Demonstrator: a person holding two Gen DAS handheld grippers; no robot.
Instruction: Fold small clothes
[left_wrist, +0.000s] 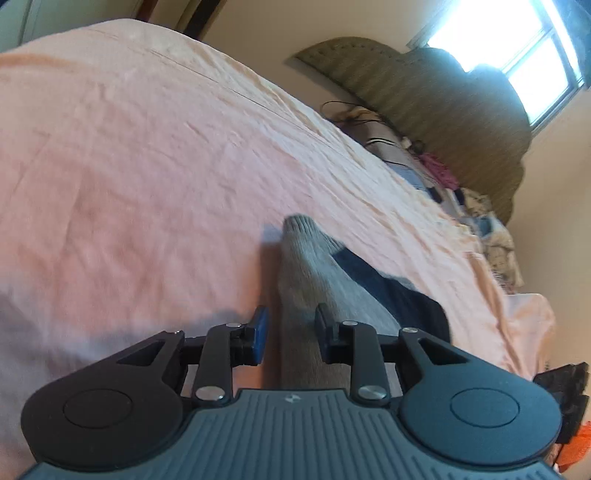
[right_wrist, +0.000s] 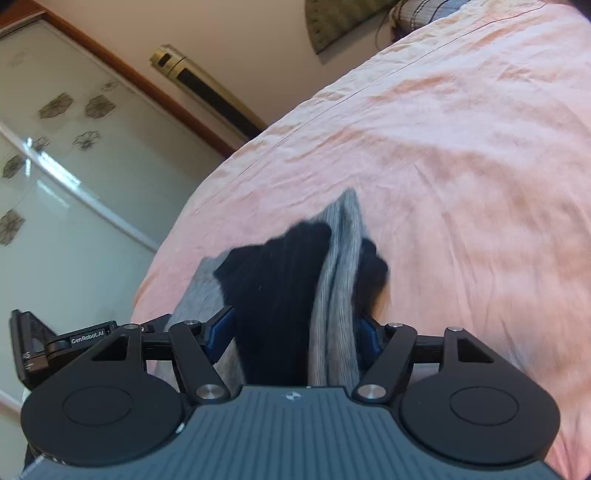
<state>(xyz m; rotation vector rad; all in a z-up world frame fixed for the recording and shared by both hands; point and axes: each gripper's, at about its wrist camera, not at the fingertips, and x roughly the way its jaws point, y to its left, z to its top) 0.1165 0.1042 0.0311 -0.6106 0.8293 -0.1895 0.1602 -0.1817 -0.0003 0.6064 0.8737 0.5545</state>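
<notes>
On the wrinkled pink bedsheet lay a grey sock beside a dark one. The left gripper stood narrowly parted with the grey sock running between its fingers; whether the pads pressed it was hard to tell. The right gripper stood wider, grey and black socks bunched between its blue pads, seemingly held.

The right gripper points down at a pink bedsheet, its jaws standing apart around a bunched grey and black sock. Whether the pads press the fabric is unclear. Far left stands a floral-patterned glass door.
</notes>
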